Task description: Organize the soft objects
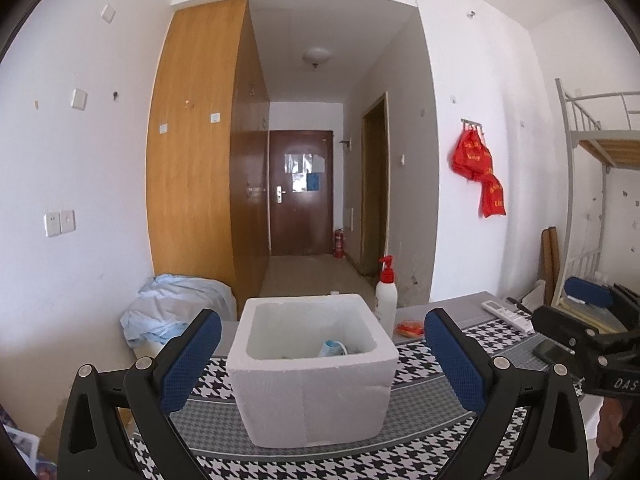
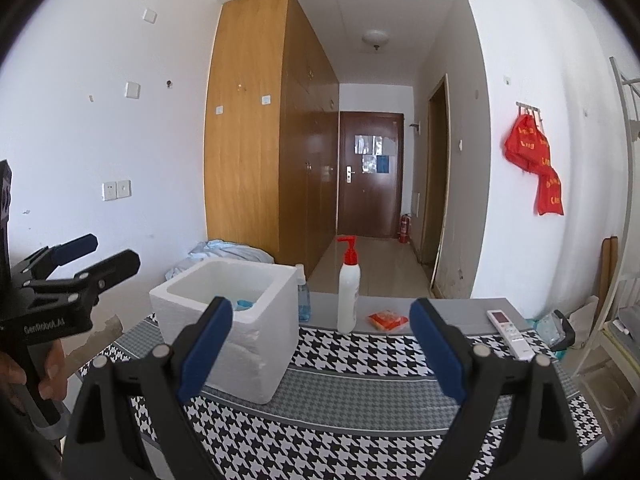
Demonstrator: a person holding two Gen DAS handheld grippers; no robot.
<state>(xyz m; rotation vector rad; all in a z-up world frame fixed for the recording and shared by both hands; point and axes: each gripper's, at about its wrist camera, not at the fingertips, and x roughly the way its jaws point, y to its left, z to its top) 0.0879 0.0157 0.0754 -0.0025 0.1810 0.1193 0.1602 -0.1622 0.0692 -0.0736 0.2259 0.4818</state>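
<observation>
Two handheld claws hover over a table (image 2: 360, 384) w/ a black-and-white houndstooth cover. The left claw (image 1: 322, 360) has its jaws spread wide, gripping nothing; it points straight at a white foam box (image 1: 312, 376), which sits just ahead, centred between its blue pads. The right claw (image 2: 320, 350) is likewise wide open and empty, w/ the box ahead and to its left. Inside the box lies something light blue and white (image 1: 332, 347), partly hidden by the wall, so can't tell what it is. The soft thing left out appears to be a small orange packet (image 2: 387, 320), lying flat near the table's far edge, just right of a white pump bottle (image 2: 347, 292) w/ a red top. From the right claw the packet is straight ahead, between its fingers' line of sight; from the left claw it lies off to the right, past the box. Its long axis runs roughly left-right. Judging by this, the right claw is nearer and better lined up. A white remote (image 2: 510, 334) lies further right.
</observation>
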